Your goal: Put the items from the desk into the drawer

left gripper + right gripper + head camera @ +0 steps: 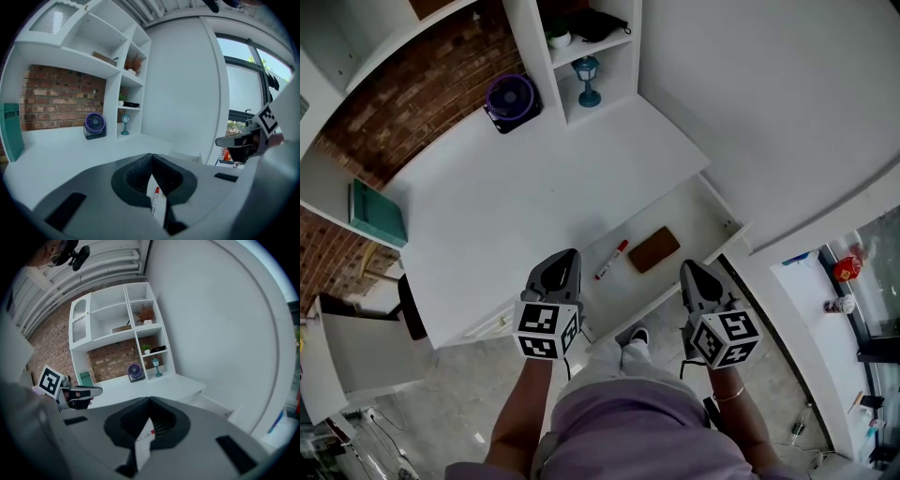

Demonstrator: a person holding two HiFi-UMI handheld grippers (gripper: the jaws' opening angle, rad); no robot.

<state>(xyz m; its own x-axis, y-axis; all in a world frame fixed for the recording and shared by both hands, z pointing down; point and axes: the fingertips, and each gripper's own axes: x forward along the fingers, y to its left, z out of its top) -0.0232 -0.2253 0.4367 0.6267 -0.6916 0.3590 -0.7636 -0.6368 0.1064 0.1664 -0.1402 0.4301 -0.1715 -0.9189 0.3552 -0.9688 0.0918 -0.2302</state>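
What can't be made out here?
- Brown item in drawer: head view, too small to identify; the left gripper and right gripper block it in their own views.
- Marker: left gripper view shows only a sliver under the shut jaws; print unreadable.
- Dark shelf item: head view, too small and dark.

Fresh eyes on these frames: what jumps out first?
The open drawer under the white desk, already holding a red marker and a flat brown item. The left gripper and right gripper hover near its front edge, both shut and empty. A purple fan sits at the desk's back by the shelves.
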